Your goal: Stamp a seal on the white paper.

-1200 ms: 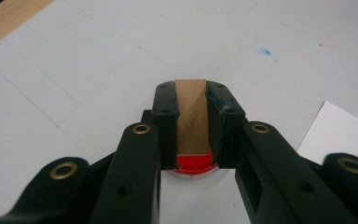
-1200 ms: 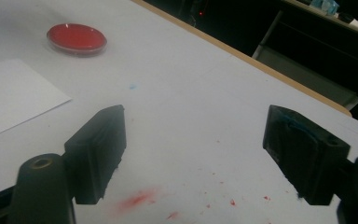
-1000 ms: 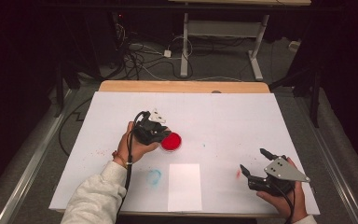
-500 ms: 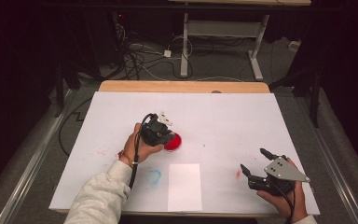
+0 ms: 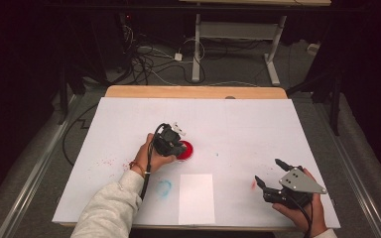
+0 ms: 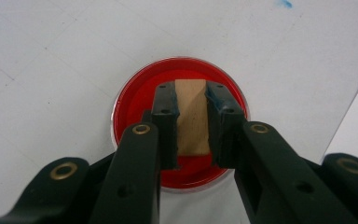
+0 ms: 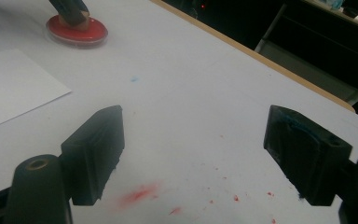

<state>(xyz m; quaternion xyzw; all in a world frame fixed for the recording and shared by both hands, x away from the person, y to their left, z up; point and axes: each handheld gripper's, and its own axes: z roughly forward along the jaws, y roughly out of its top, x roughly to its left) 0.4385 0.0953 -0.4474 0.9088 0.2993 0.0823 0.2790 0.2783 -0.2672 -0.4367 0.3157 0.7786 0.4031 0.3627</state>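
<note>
The left tool [image 6: 190, 100] clamps a small wooden block [image 6: 192, 116], pressed end-down into a red ink dish [image 6: 135, 112] mid-tabletop [image 5: 278, 124]. Light and rigid, the block suits a flat-sided grip; its inked face may smear. The right tool [image 7: 214, 154] gapes empty.

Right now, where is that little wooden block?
The wooden block is clamped in the left gripper, over the red dish at mid-table, just beyond the paper sheet.

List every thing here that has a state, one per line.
Left tongs: shut on the wooden block.
Wooden block: upright, held down into the red dish.
Red dish: uncovered, flat on the table, filled with red.
Right tongs: open, holding nothing.
White sheet: flat, unmarked.
</note>
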